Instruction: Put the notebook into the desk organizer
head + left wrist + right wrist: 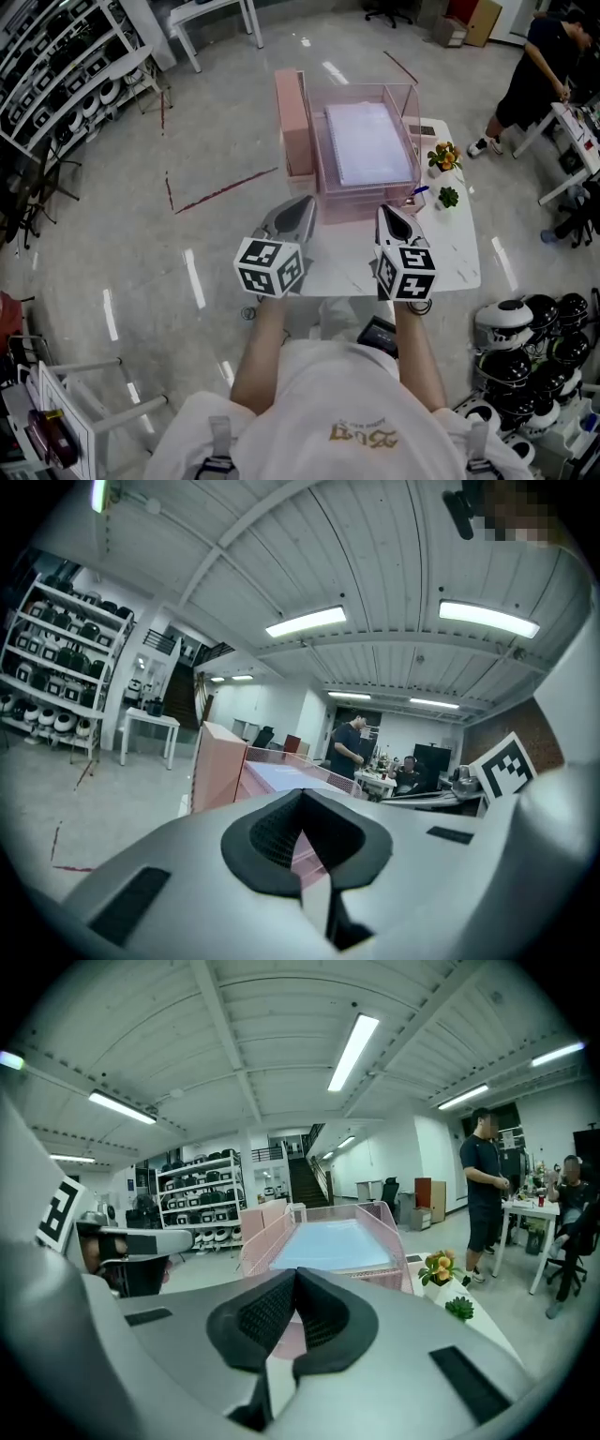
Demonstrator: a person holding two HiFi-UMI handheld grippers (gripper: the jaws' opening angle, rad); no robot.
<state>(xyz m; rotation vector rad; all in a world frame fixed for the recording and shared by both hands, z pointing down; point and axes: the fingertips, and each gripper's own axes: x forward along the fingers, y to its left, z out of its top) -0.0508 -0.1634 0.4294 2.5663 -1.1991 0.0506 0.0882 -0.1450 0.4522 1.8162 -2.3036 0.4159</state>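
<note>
A pink desk organizer with stacked trays and clear walls stands on the white table. The pale notebook lies flat in its top tray. In the left gripper view the organizer and the notebook lie ahead. The right gripper view shows the notebook inside the pink mesh wall. My left gripper hovers at the organizer's near left corner, my right gripper at its near right. Both are shut with nothing between the jaws.
A small pot of orange flowers and a little green plant sit on the table right of the organizer. A person stands by a desk at the back right. Helmets lie on the floor at right, and racks line the left.
</note>
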